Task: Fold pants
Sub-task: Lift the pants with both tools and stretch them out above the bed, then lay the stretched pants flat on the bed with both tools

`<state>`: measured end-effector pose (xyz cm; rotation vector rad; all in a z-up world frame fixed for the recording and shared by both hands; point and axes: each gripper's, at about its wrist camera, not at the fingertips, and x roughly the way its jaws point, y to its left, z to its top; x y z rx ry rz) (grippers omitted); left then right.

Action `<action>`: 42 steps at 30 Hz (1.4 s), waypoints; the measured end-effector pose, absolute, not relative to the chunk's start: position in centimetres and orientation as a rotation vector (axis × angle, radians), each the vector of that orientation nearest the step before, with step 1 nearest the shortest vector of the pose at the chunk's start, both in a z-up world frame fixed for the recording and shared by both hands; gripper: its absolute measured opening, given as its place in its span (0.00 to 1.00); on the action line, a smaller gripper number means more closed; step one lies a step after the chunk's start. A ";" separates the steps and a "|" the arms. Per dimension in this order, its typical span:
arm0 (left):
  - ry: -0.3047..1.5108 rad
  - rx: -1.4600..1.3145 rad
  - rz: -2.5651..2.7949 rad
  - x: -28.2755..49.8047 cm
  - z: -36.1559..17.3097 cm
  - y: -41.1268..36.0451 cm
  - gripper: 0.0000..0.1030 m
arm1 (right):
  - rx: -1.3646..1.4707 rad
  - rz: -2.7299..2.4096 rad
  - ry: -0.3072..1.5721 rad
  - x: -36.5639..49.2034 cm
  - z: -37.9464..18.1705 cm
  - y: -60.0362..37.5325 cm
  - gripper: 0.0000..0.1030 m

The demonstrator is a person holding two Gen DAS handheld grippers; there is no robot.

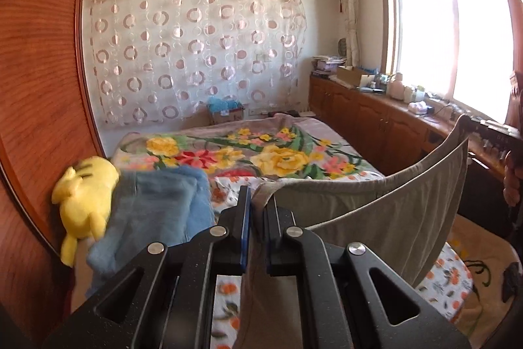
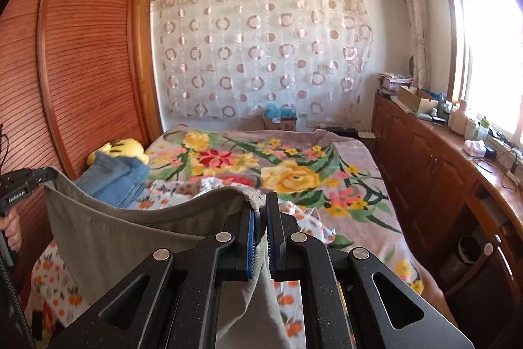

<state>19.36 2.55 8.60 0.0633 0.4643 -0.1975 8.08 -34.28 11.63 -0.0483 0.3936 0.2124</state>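
Grey pants (image 1: 402, 205) hang stretched in the air over the bed, held by their upper edge at both ends. My left gripper (image 1: 258, 198) is shut on one end, and the cloth falls down between its blue-padded fingers. At the far right of the left wrist view, the right gripper (image 1: 465, 123) pinches the other end. In the right wrist view my right gripper (image 2: 261, 205) is shut on the pants (image 2: 130, 228), which sag in a curve toward the left gripper (image 2: 44, 177), held by a hand (image 2: 11, 231).
Below lies a bed with a floral blanket (image 1: 281, 152). A folded blue garment (image 1: 157, 208) and a yellow plush toy (image 1: 85, 198) sit on its left side by a wooden wardrobe (image 1: 42, 80). A cluttered low wooden cabinet (image 2: 431, 159) runs under the window on the right.
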 end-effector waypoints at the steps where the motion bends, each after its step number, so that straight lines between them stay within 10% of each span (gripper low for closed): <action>1: 0.449 0.081 -0.179 20.1 9.7 2.1 0.07 | -0.038 0.199 0.388 9.1 12.5 -34.2 0.06; 9: 0.308 0.071 -0.158 19.8 17.1 0.6 0.07 | 0.014 0.157 0.250 7.3 18.4 -31.2 0.06; 24: 0.678 0.046 -0.207 12.9 -6.2 1.0 0.07 | 0.019 0.261 0.669 0.2 -7.8 -30.4 0.06; 42: 0.707 -0.023 -0.242 8.1 -7.8 1.9 0.07 | 0.081 0.265 0.695 1.7 -10.7 -33.0 0.06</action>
